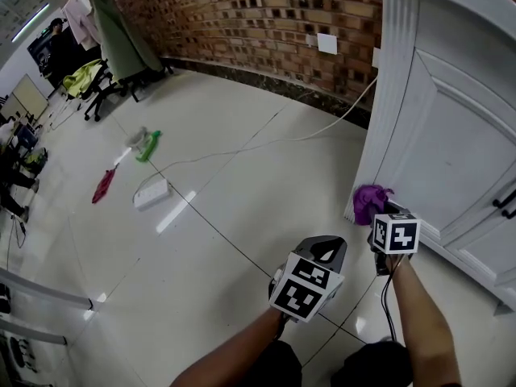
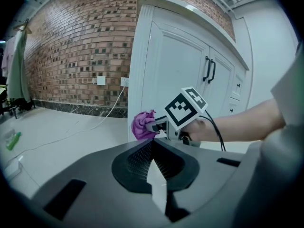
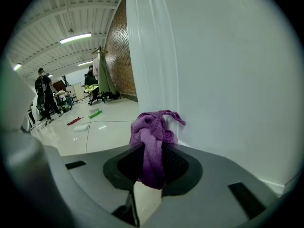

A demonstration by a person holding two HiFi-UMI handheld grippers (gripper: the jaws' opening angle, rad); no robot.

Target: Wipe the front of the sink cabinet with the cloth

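The white sink cabinet [image 1: 451, 143] fills the right of the head view, its fluted corner post [image 1: 387, 103] nearest me. A crumpled purple cloth [image 1: 369, 202] is held low against that post, close to the floor. My right gripper [image 1: 380, 216] is shut on the cloth [image 3: 153, 144], which bunches out past the jaws and touches the white panel [image 3: 228, 80]. My left gripper [image 1: 321, 250] hovers lower left of it over the floor, shut and holding nothing. In the left gripper view the right gripper [image 2: 159, 125] and cloth [image 2: 142, 125] show ahead, beside the cabinet [image 2: 175, 70].
A white cable [image 1: 266, 139] runs across the tiled floor to the brick wall [image 1: 266, 14]. A white power strip [image 1: 151, 193], a green bottle [image 1: 148, 145] and a red rag [image 1: 104, 185] lie at the left. Black door handles [image 1: 506, 200] sit far right. Chairs and people stand far back left.
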